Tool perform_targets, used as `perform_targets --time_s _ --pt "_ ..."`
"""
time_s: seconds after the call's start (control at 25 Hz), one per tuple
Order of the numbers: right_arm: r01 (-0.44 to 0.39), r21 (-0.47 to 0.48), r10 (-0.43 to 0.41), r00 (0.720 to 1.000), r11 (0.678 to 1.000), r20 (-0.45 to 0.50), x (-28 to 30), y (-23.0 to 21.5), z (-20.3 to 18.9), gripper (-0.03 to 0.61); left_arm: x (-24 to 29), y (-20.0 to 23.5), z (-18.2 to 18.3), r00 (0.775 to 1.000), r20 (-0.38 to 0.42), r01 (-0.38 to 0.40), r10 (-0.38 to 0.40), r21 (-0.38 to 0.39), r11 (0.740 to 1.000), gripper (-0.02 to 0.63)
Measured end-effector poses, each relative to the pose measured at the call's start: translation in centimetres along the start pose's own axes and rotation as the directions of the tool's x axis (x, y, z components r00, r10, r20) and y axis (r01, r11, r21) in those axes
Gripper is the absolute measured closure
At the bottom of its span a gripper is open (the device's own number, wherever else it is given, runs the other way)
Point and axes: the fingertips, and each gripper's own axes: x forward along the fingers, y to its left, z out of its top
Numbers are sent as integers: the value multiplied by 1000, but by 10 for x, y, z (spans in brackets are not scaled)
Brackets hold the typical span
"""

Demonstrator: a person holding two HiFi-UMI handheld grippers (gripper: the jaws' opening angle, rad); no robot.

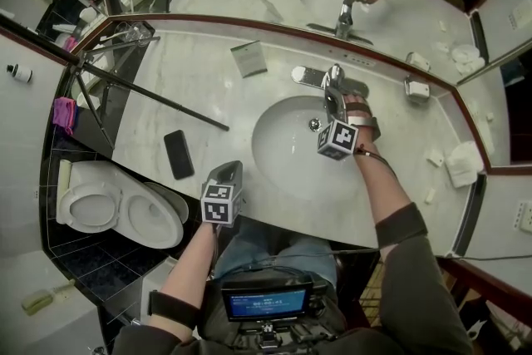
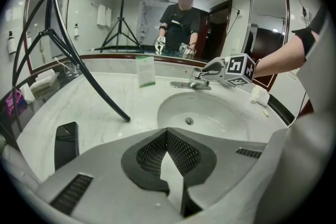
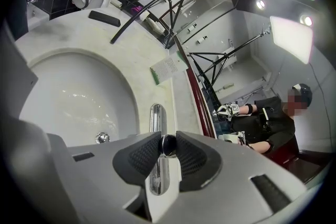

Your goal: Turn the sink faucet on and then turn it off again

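The chrome faucet stands at the back rim of the white sink basin. My right gripper reaches over the basin onto the faucet's handle. In the right gripper view the handle's dark rounded tip sits in the narrow gap between the pads of that gripper, and I see no squeeze on it. No water stream shows. My left gripper hangs at the counter's front edge, away from the faucet, with its jaws shut on nothing.
A black phone lies on the marble counter left of the basin. A green-edged card stands near the mirror. A black tripod leg slants across the counter. A toilet stands at the lower left, folded white towels at the right.
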Motion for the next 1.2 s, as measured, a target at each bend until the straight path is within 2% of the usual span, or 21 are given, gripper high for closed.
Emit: perform_targets --time_s 0.16,0.36,0.44,0.56,0.8,1.0,1.2 --pt "-27 18 27 999 999 -28 0 3 -2 477 -8 2 1 1000 1 -3 3 8 1000 613" --pt "-85 155 95 994 984 -54 -9 2 -5 477 -14 11 10 999 28 -21 20 30 999 613" --pt "-83 185 94 994 979 -51 -19 0 -5 483 -18 9 18 999 41 -14 13 36 999 613" --pt "-66 201 78 996 977 -52 -37 0 -6 540 -22 8 25 999 54 -3 1 40 999 613" --pt "-26 281 51 996 959 -79 -77 -5 -26 558 -24 0 33 997 67 29 -33 58 998 613" --pt "8 395 46 991 919 -128 -119 -3 -61 561 -14 1 29 996 79 43 -50 91 995 613" --pt "54 525 51 982 850 -183 -162 5 -104 563 -13 -10 44 993 82 78 -87 109 991 613"
